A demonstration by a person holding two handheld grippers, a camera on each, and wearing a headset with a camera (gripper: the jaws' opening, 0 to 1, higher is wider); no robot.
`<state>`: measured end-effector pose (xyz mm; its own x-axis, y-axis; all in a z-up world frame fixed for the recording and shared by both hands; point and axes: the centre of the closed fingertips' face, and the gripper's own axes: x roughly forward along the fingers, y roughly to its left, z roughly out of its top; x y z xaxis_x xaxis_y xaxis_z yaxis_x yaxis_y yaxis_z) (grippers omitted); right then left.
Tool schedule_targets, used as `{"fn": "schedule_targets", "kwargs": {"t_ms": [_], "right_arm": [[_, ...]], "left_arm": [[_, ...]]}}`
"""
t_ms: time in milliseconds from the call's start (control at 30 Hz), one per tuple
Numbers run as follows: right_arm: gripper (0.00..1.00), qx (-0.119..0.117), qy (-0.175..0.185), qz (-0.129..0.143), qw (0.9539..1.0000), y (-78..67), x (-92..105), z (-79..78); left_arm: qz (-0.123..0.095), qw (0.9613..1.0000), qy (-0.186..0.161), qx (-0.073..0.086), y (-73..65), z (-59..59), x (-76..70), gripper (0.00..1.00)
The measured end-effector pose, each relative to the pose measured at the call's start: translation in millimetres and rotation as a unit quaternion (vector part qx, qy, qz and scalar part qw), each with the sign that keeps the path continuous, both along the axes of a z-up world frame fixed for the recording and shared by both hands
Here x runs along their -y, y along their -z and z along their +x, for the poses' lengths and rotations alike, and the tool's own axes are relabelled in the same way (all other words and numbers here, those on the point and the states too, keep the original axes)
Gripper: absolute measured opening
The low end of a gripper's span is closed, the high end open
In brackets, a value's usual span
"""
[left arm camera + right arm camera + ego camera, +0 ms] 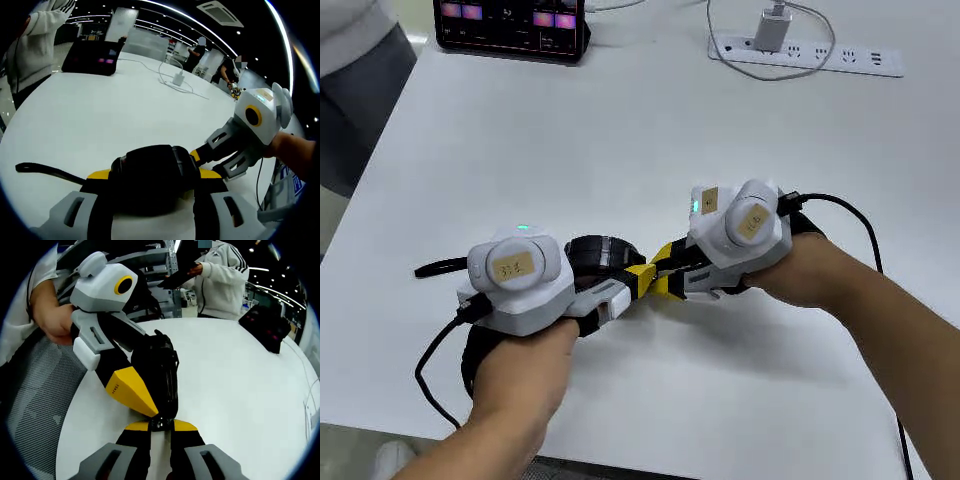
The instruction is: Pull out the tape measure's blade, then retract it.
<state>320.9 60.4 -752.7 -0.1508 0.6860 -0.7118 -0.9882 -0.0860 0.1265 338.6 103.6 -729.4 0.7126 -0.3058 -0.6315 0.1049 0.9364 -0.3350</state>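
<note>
Apparently no blade is drawn out yet. The tape measure [600, 250] sits on the white surface [620, 130], its black case clamped between the jaws of the left gripper [155, 176]. At the case's mouth the right gripper [161, 426] is pressed together on something small, probably the blade's end hook, though it is hard to make out. The pull and the retraction are both left to do.
</note>
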Motion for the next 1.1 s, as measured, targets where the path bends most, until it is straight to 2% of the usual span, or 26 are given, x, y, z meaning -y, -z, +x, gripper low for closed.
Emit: {"fn": "schedule_targets", "kwargs": {"t_ms": [500, 567, 733, 1100], "right_arm": [[0.12, 0.003, 0.011, 0.007, 0.9999, 0.4, 0.7, 0.6], [0.12, -0.003, 0.018, 0.007, 0.9998, 0.6, 1.1, 0.0], [0.26, -0.008, 0.026, 0.009, 0.9996, -1.7, 4.1, -1.4], [0.27, -0.010, 0.033, 0.018, 0.9992, -6.6, 7.9, -2.2]], "left_arm": [[-0.003, 1.0000, 0.002, -0.001, 0.3, 0.8, -0.1, 0.61], [-0.004, 1.0000, 0.006, -0.002, 0.6, 0.8, -0.1, 0.61], [-0.003, 0.9999, 0.011, -0.001, 0.6, -0.2, 1.8, 0.62], [-0.008, 0.9998, 0.017, 0.003, -0.3, 0.5, 2.3, 0.64]]}}
